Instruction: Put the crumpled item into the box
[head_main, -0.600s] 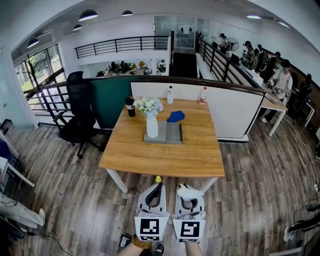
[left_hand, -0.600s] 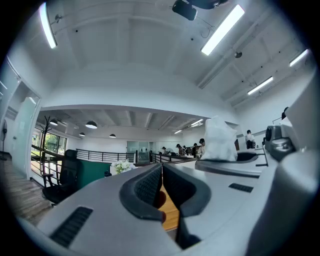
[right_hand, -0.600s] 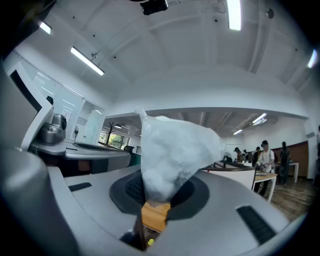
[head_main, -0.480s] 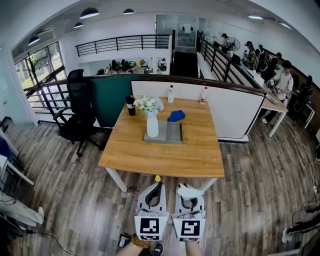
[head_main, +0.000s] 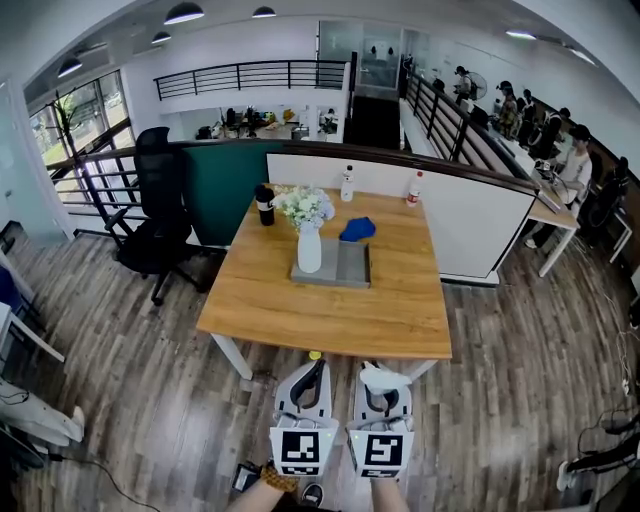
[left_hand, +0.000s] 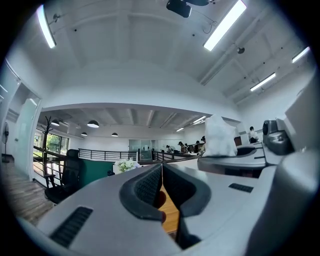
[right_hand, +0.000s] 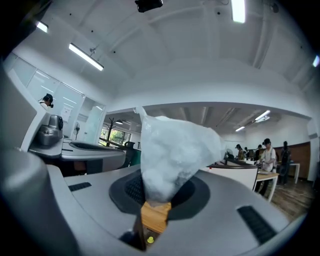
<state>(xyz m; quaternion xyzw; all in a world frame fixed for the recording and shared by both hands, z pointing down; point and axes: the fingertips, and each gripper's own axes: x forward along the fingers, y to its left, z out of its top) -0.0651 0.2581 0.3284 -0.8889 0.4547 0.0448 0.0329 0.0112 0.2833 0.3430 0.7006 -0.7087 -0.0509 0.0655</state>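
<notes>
Right tongs (right_hand: 156, 196) pinch the crumpled white wad (right_hand: 172, 150), likely light and squashy, by its lower end; left tongs (left_hand: 161, 176) sit closed, empty.

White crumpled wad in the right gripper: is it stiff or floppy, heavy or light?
Probably light: the crumpled wad stands up unsupported above the right gripper. Likely soft and squashable, since its base narrows where the fingers pinch it.

No legible text, brand or number in any view. Left gripper (head_main: 315, 362) and right gripper (head_main: 381, 384): the black-and-white square markers on their cubes show pattern only, no characters. Labels on the two small clear bottles (head_main: 347, 185) (head_main: 413, 188) on the wooden tabletop (head_main: 330, 310): too small to read.
</notes>
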